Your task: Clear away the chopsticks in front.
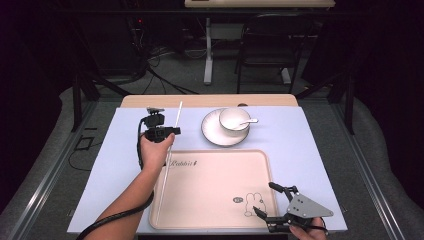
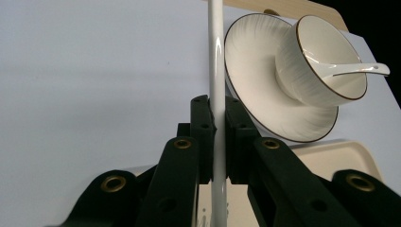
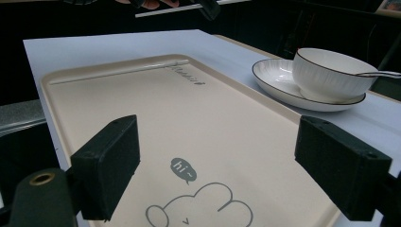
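Left side of the high view: person's forearm comes up from the bottom edge, left gripper (image 1: 173, 131) over the pale blue table cover (image 1: 115, 165), just off the tray's far left corner. Its jaws are clamped on a white chopstick (image 1: 179, 111) at about mid length; in the left gripper view the pads pinch the stick from both sides w/ no gap, stick running straight up the frame past the plate rim. The stick is lifted, tip pointing away from the person toward the table's far edge. A 2nd white chopstick (image 1: 161, 187) lies inside the beige tray (image 1: 210, 172), flat along its left rim, lengthwise front to back. Tray sits near the front of the table, printed w/ "Rabbit" lettering at the far left and a rabbit drawing (image 1: 252, 205) plus small "hi" bubble near the front right. Beyond the tray, center-right: white plate (image 1: 212, 131) w/ dark rim, white bowl (image 1: 234, 121) standing on it, white spoon (image 1: 248, 121) resting in the bowl, handle out to the right. Plate is apart from the tray, near its far edge. Bottom right: right gripper (image 1: 264, 200) over the tray's front right corner, by the rabbit; jaws spread wide, nothing between them, which the right gripper view confirms w/ bare tray between the pads.
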